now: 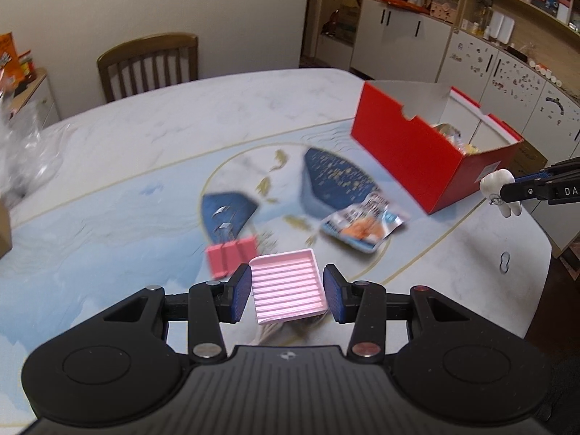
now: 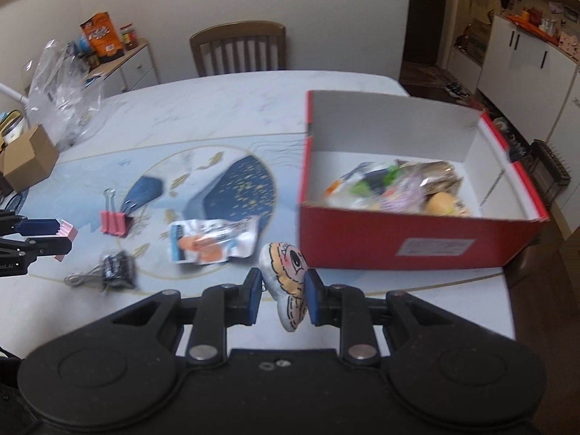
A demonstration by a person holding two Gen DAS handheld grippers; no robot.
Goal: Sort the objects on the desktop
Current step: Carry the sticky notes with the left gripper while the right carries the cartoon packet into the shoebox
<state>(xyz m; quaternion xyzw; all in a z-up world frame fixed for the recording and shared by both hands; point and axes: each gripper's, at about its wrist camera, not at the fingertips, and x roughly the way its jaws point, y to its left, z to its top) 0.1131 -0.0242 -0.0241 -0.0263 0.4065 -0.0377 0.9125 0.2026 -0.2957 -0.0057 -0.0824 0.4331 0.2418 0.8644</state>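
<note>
My left gripper [image 1: 287, 291] is shut on a pink ridged tray [image 1: 286, 286] and holds it above the table; it also shows in the right wrist view [image 2: 63, 239]. My right gripper [image 2: 282, 295] is shut on a white tooth-shaped plush toy [image 2: 286, 282], held just in front of the red box [image 2: 417, 239]; the toy shows in the left wrist view [image 1: 498, 190]. The box [image 1: 409, 152] is open and holds several items. On the table lie a pink binder clip [image 2: 114, 223], a black binder clip [image 2: 116, 268] and a snack packet [image 2: 214, 241].
A cardboard box [image 2: 27, 157] and a clear plastic bag [image 2: 61, 83] sit at the table's far left. A wooden chair [image 2: 239, 49] stands behind the table [image 2: 217, 108]. Cabinets and shelves [image 1: 489, 54] line the right side.
</note>
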